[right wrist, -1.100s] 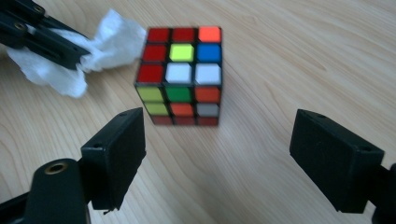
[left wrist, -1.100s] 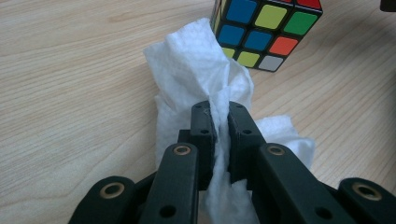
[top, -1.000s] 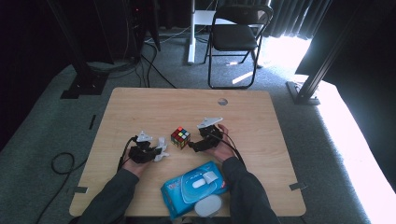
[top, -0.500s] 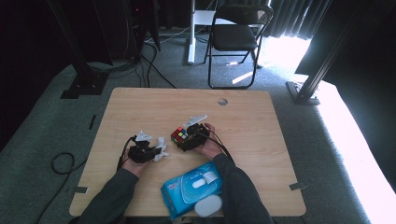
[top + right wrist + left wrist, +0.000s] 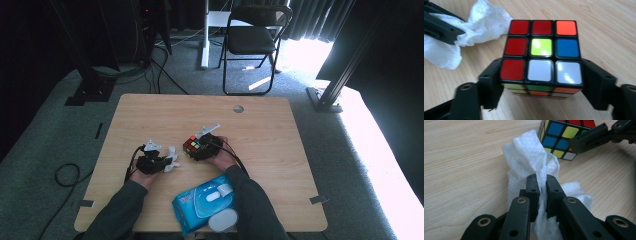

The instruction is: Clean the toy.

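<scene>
At mid-worktop (image 5: 280, 125), the right claw (image 5: 541, 82), its jaws just closing, clamps the puzzle cube (image 5: 541, 57), red-and-white face up; the left claw (image 5: 541, 192) pinches a crumpled wipe (image 5: 529, 157) bunching toward the cube.

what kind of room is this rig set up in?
Probably a lab or recording studio, not a home: a bare wooden table on grey carpet, a folding chair behind it, dark curtains, loose cables and metal stand legs around it.
</scene>
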